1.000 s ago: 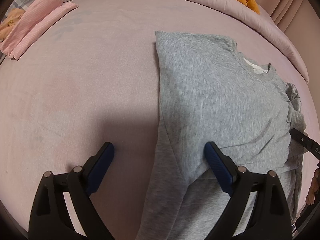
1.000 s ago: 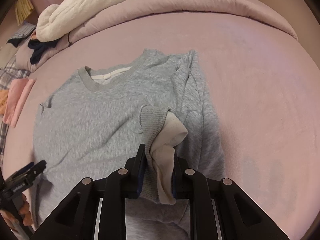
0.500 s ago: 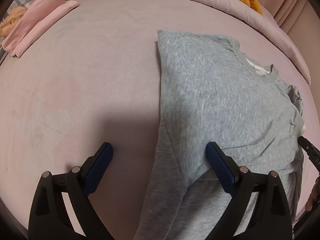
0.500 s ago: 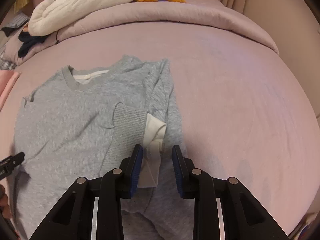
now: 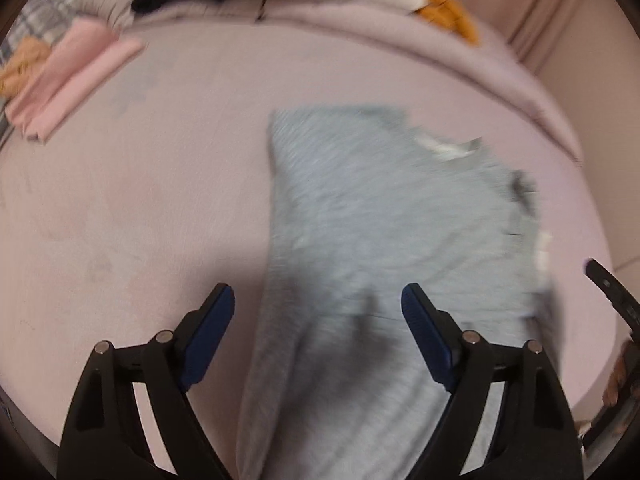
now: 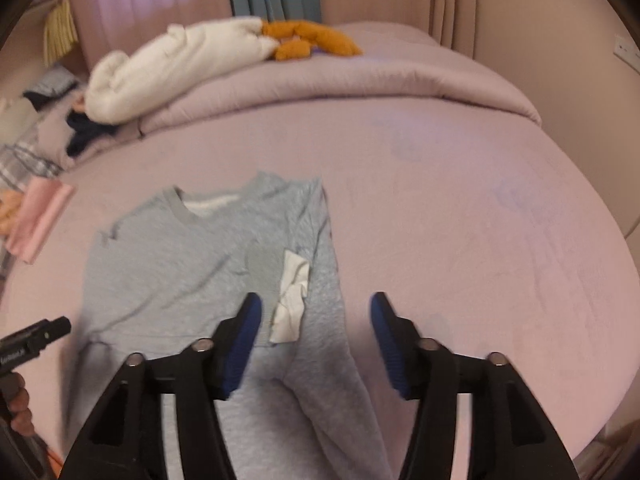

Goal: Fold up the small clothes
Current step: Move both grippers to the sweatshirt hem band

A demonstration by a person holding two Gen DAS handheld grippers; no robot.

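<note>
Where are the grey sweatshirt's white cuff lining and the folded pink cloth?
white cuff lining (image 6: 291,298), right wrist view, middle of the lining.
folded pink cloth (image 5: 76,80), left wrist view, its top face.

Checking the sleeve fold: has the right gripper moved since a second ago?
Yes. The right gripper opened, released the cuff and backed away from the sweatshirt's collar.

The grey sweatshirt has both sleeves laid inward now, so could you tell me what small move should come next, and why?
Probably bring both tools down to the bottom hem, out of view near the cameras. The grey sweatshirt lies flat on the bed, the cuff rests on its body, and the left tool and right tool are open and empty, free for the lengthwise fold.
</note>
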